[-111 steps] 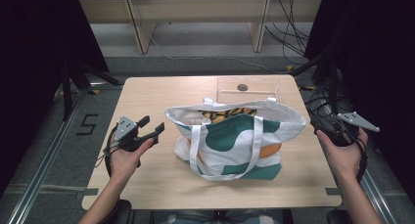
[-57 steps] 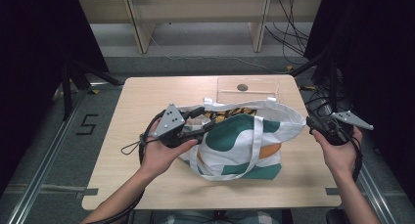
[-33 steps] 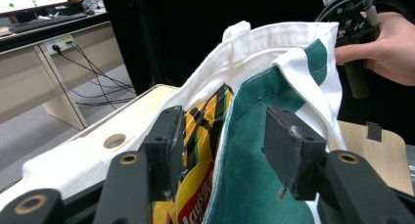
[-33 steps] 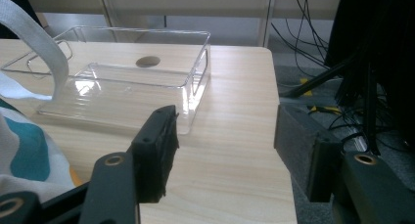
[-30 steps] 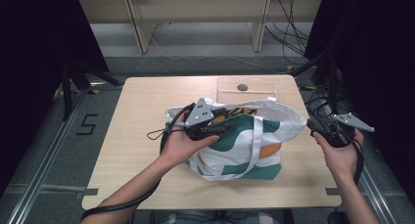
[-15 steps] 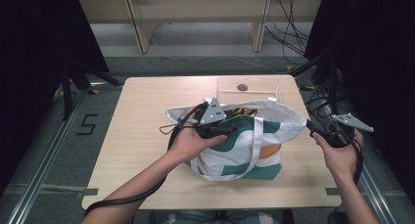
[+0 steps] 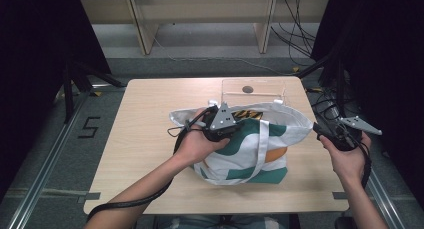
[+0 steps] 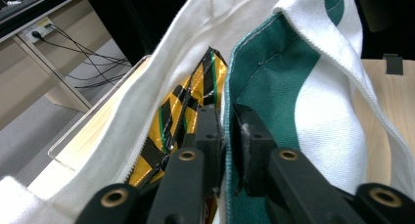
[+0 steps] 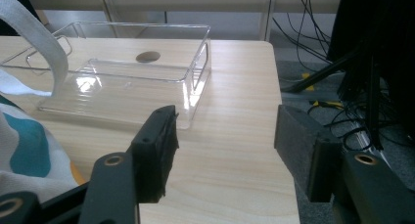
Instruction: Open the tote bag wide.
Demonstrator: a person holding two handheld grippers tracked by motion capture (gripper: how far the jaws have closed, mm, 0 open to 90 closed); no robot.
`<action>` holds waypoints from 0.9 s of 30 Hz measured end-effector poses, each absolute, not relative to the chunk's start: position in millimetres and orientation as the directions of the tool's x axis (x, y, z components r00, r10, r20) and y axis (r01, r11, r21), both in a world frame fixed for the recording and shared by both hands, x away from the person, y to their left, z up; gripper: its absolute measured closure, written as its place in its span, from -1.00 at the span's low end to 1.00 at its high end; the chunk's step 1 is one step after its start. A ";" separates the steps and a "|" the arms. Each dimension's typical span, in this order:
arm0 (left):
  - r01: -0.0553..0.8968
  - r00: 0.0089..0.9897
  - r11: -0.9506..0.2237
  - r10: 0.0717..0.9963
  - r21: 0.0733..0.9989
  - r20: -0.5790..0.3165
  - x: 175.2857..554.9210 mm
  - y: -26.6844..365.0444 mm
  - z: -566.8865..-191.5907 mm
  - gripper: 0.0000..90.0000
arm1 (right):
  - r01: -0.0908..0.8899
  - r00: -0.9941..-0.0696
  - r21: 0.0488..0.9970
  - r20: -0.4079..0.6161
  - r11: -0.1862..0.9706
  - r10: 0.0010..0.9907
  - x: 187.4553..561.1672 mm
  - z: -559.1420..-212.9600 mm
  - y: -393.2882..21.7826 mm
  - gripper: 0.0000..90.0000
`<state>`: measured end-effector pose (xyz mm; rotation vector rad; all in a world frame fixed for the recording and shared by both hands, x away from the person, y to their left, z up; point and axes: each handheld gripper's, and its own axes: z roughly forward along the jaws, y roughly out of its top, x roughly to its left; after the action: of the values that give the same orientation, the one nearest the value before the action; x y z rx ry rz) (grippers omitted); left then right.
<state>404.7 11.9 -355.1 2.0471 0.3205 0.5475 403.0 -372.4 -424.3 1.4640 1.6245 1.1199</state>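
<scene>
Canvas pinched between its jaws, the left gripper (image 8: 227,136) has just been closing on the near rim of the green-and-white tote bag (image 7: 260,149), mid-table. Best to lift that rim toward the person gently, exposing the yellow-black packet (image 8: 188,104). Right gripper (image 9: 225,150) waits, jaws apart, near the clear tray (image 9: 147,82).
</scene>
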 end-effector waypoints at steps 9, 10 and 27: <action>-0.011 0.873 -0.508 0.415 0.861 0.255 401.2 13.4 -350.6 0.91 | 0.429 -0.147 0.903 0.063 0.006 0.987 402.8 -424.0 -373.2 -0.07; -0.007 0.875 -0.503 0.415 0.864 0.249 400.4 13.5 -350.1 0.91 | 0.431 -0.151 0.902 0.068 0.004 0.986 402.3 -423.6 -373.1 -0.07; -0.023 0.910 -0.520 0.343 0.854 0.234 382.8 22.0 -344.6 0.91 | 0.425 -0.149 0.905 0.054 0.015 0.987 403.8 -424.4 -374.0 -0.07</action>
<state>382.8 22.0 -344.6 2.0751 0.2296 0.4647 403.8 -374.0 -424.4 1.4647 1.6444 1.1022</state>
